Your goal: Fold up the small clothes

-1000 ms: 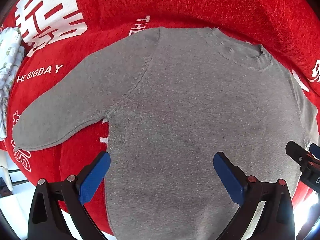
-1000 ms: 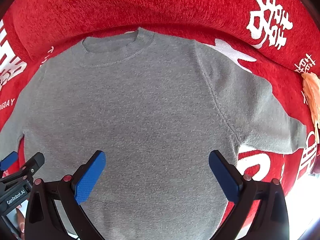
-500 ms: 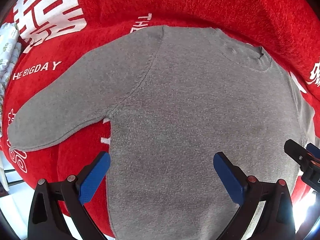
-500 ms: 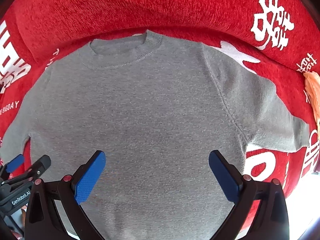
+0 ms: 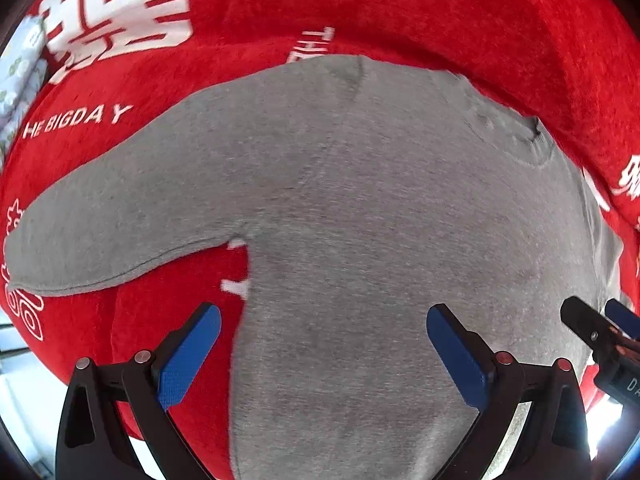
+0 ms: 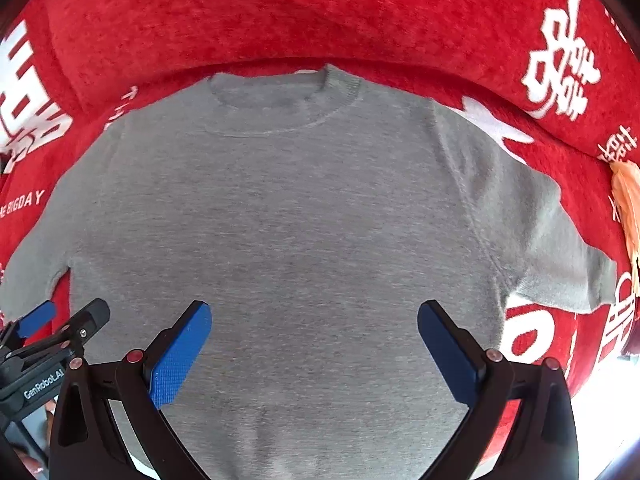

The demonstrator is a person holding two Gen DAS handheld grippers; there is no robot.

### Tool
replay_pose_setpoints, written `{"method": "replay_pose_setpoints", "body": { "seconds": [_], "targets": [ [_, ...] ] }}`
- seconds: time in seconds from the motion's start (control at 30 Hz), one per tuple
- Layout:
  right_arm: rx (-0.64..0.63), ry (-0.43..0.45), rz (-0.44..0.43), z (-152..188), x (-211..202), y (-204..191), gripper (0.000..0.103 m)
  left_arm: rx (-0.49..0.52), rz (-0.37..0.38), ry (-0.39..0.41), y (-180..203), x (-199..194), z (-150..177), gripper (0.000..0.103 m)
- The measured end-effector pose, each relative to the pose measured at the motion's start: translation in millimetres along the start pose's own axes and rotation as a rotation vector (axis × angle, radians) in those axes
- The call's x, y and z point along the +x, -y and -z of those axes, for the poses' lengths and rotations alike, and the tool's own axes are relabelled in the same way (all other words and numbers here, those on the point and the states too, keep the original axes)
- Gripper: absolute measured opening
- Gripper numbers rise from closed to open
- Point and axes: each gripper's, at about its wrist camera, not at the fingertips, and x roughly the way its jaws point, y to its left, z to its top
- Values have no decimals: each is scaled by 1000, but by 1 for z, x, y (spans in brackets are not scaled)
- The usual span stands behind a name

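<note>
Both grippers are wide open and holding nothing. The left gripper hangs over the lower left part of the sweater, with one blue pad out over the red blanket and the other over grey knit. The right gripper sits over the middle of the body, both pads above fabric.

The sweater is spread flat, front up, collar pointing away toward the raised back edge of the blanket. Both sleeves are stretched out to the sides: left sleeve and right sleeve.

So I'd say no fold has been made yet; this looks like the lining-up stage just ahead of the first grab. Next up is probably a sleeve or side fold inward, which means dropping the pads low enough to pinch a cuff or side seam without grabbing the blanket pile too. There's a pale floral cloth and something orange at the edges, both well clear.
</note>
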Motion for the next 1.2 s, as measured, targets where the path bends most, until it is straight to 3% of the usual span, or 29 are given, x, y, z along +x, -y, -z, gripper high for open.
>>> {"method": "replay_pose_setpoints", "body": {
  "seconds": [0.2, 0.4, 0.53, 0.73, 0.87, 1.0, 1.07, 1.1, 1.13, 1.17, 1.2],
  "targets": [
    [-81, -1, -21, -1, 1, -33, 103, -206, 90, 143, -85, -12, 10, 103],
    [-149, -10, -49, 2, 8, -67, 103, -470, 165, 121, -176, 19, 25, 103],
    [-167, -20, -61, 6, 11, -83, 103, -524, 281, 103, -191, 40, 21, 103],
    [-208, -23, -54, 12, 10, -100, 103, -608, 357, 216, -212, 36, -1, 103],
    [-228, -21, -46, 15, 7, -107, 103, -648, 241, 333, -246, 6, 1, 103],
    [-246, -19, -47, 17, 7, -110, 103, -712, 95, 345, -284, -3, 12, 103],
    [-248, -23, -48, 18, 9, -111, 103, -745, 65, 347, -297, -2, 20, 85],
    [-246, -28, -51, 19, 10, -111, 103, -748, 40, 353, -299, -3, 21, 68],
    [-246, -31, -54, 20, 10, -111, 103, -733, 19, 362, -304, -8, 26, 41],
    [-247, -32, -59, 21, 9, -112, 103, -707, 28, 362, -306, -10, 28, 23],
    [-251, -30, -62, 22, 8, -112, 103, -686, 85, 355, -307, -8, 27, 8]
  ]
}}
